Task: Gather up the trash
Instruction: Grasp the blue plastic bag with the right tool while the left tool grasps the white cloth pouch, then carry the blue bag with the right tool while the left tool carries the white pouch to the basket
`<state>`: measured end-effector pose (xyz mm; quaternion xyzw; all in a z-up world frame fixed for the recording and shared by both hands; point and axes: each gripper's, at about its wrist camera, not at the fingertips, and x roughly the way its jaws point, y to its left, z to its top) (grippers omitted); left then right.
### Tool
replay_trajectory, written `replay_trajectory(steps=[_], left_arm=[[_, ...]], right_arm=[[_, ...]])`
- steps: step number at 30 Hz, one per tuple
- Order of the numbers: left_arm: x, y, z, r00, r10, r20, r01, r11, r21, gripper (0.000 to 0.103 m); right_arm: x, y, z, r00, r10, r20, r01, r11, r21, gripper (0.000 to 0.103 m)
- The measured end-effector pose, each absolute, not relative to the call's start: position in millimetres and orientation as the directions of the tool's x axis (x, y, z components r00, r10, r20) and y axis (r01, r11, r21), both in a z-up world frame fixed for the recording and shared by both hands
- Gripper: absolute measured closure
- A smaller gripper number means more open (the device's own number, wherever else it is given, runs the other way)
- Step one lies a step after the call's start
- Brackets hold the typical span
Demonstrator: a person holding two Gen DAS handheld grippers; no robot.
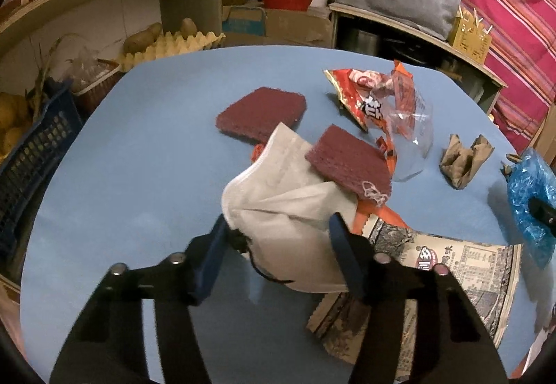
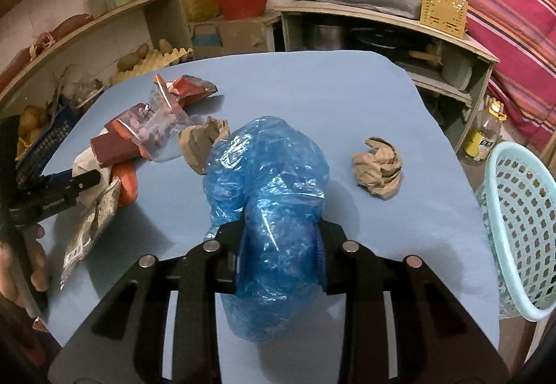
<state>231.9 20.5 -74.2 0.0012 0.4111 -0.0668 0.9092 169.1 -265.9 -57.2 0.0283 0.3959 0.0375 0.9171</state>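
Note:
In the left wrist view my left gripper (image 1: pixel 278 227) has its fingers on both sides of a white face mask (image 1: pixel 281 196) and is shut on it above the blue table (image 1: pixel 139 175). A dark red scouring pad (image 1: pixel 349 160) leans on the mask; another pad (image 1: pixel 260 111) lies behind. In the right wrist view my right gripper (image 2: pixel 279 238) is shut on a crumpled blue plastic bag (image 2: pixel 267 175), which also shows in the left wrist view (image 1: pixel 531 193). A crumpled brown paper ball (image 2: pixel 378 168) lies to its right.
A red snack wrapper (image 1: pixel 361 89), a clear plastic bag (image 1: pixel 413 137), a brown paper wad (image 1: pixel 465 158) and a printed flat wrapper (image 1: pixel 444 280) lie on the table. A light blue basket (image 2: pixel 521 227) stands at the table's right edge. Shelves, a bucket and crates stand behind.

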Motion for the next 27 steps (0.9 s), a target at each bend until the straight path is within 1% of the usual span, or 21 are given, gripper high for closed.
replay_trajectory(steps=[1, 4, 11, 13, 27], left_arm=[[231.4, 21.2, -73.0, 0.655, -0.114, -0.747, 0.120, 0.992, -0.047, 0.054], [228.3, 23.3, -67.1, 0.670, -0.103, -0.736, 0.113, 0.993, -0.036, 0.062], [224.5, 29.9, -57.6, 0.689, -0.080, -0.720, 0.099, 0.995, -0.015, 0.067], [224.2, 32.7, -56.6, 0.691, -0.076, -0.719, 0.097, 0.995, -0.012, 0.071], [214.5, 44.0, -45.8, 0.721, -0.058, -0.690, 0.078, 0.997, -0.003, 0.081]], right_arm=[[168.3, -266.8, -56.4, 0.685, 0.092, -0.722, -0.046, 0.996, 0.083, 0.072], [165.7, -267.3, -52.8, 0.695, 0.085, -0.714, -0.047, 0.996, 0.072, 0.072], [162.4, -269.2, -48.8, 0.706, 0.084, -0.704, -0.046, 0.996, 0.072, 0.072], [160.5, -270.0, -47.4, 0.709, 0.082, -0.700, -0.046, 0.996, 0.070, 0.072], [158.5, -275.6, -40.9, 0.724, 0.093, -0.684, -0.052, 0.995, 0.081, 0.072]])
